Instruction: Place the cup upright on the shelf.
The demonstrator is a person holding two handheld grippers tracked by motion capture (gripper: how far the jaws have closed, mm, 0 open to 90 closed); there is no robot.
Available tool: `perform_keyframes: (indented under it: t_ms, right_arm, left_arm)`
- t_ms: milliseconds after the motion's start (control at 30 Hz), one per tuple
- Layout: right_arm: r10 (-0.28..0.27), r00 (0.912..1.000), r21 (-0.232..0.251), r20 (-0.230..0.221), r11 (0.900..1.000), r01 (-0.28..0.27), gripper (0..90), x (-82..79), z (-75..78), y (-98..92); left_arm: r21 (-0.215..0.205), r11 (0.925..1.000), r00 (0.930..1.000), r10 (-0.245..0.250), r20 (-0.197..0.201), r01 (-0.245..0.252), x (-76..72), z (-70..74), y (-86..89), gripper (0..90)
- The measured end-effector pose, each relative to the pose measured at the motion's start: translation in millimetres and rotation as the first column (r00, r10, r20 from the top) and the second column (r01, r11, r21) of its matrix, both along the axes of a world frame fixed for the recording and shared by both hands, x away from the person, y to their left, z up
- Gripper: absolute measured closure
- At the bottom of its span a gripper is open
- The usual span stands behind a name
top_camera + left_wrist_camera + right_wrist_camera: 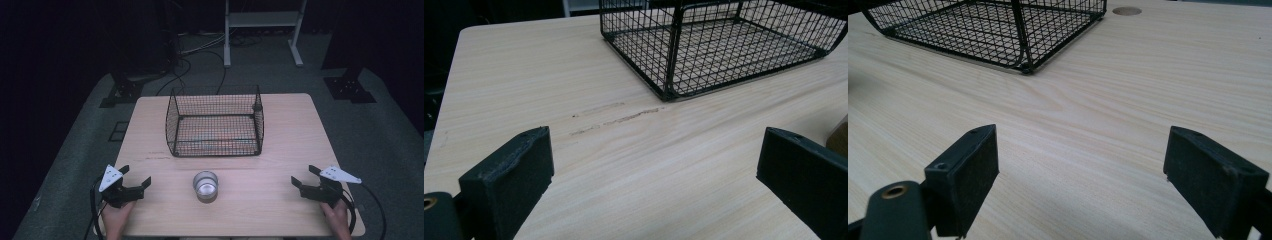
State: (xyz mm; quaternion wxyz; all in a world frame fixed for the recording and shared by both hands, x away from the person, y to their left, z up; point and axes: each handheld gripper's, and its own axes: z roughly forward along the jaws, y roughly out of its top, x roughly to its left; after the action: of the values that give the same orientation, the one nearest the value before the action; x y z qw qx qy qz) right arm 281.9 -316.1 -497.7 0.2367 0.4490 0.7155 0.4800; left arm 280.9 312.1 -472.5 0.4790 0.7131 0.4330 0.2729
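Here's the wooden table (280, 210), and on it the biggest thing going, a black wire mesh basket (216, 125), sitting well ahead of both grippers, open at the top, its long side running across between them. Closer in, the small metal cup (205, 186) stands upright on the table between the two grippers, ahead of the left one and off to its right, ahead of the right one and off to its left, near the basket's front wall but apart from it. Its mouth points straight up, so its axis is vertical and there's no long side to speak of. It looks light, stiff and shiny, likely slippery on the wall, so I'd judge a squeeze across the rim from both sides, or across the body low down, the safest hold. The left gripper (136, 181) rests at the near edge with jaws spread wide, nothing between them but bare wood. The right gripper (305, 175) mirrors it, jaws spread wide too, empty, pointing in toward the cup.
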Motion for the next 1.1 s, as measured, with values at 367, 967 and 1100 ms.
perform_keyframes:
  t_ms: [367, 967, 1100]
  right_arm:
    - [-0.001, 1.0, -0.002, 0.001, 1.0, 0.001, 13.7, 0.0, 0.1, 0.0]
    - [-0.009, 1.0, -0.008, 0.0, 1.0, 0.009, 13.7, 0.1, 0.0, 1.0]
    - [-0.009, 1.0, -0.008, -0.001, 1.0, 0.009, 13.7, 0.1, 0.0, 1.0]
  left_arm:
    - [-0.052, 0.9982, 0.9994, -0.029, 0.016, 0.03, 3.5, 3.6, -3.4, 0.7]
    - [-0.031, 0.9857, 0.9859, -0.165, 0.031, 0.166, 2.0, 5.9, -30.4, 0.7]
    - [-0.031, 0.9805, 0.9805, -0.192, 0.04, 0.194, 0.8, 7.4, -36.9, 0.7]
